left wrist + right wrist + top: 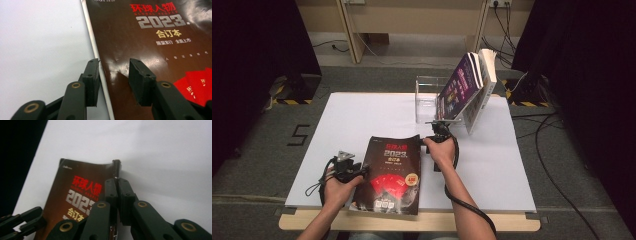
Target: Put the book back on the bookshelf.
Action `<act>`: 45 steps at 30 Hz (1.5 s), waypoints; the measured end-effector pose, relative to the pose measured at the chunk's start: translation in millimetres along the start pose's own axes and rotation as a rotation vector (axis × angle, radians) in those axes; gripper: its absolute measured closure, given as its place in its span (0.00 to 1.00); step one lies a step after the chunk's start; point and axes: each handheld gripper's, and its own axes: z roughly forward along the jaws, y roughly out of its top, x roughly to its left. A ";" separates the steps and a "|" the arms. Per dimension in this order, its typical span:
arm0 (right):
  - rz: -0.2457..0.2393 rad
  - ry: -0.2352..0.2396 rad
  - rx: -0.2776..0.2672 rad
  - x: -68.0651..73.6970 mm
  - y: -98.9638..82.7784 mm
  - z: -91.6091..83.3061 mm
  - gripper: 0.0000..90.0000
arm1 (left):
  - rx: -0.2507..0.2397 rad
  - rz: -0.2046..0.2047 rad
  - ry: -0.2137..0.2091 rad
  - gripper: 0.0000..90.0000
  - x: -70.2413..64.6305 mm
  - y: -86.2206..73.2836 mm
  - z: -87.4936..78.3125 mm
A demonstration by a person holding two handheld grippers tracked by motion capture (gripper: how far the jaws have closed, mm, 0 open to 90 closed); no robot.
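Dark magazine [389, 175]: right gripper [116, 181] pinches its far right edge; left gripper [113, 67] spread over near-left edge. Lift evenly, avoid tearing.

Both forearms enter from the bottom edge of the high view, bare, angled forward. Left hand [337, 187] wraps the left gripper [362, 170] low and near the body; its jaws stand partly apart, one each side of the magazine [389, 172] edge. Right arm reaches farther forward; right gripper [116, 181] jaws are pinched together on the magazine's far edge.
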 end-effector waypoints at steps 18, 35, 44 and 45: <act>-0.173 0.029 -0.270 40.9 -10.5 -45.9 0.98 | -0.104 -0.034 0.000 0.51 7.4 10.3 -18.5; -0.327 -0.036 -0.515 72.2 -16.6 -105.0 0.98 | -0.110 -0.017 0.015 0.46 5.0 9.7 -17.5; -0.360 -0.060 -0.626 79.2 -13.5 -137.2 0.98 | -0.115 -0.020 0.017 0.47 4.9 9.6 -17.3; -0.361 -0.063 -0.634 79.4 -12.7 -140.0 0.98 | -0.115 -0.019 0.018 0.47 5.0 9.6 -17.1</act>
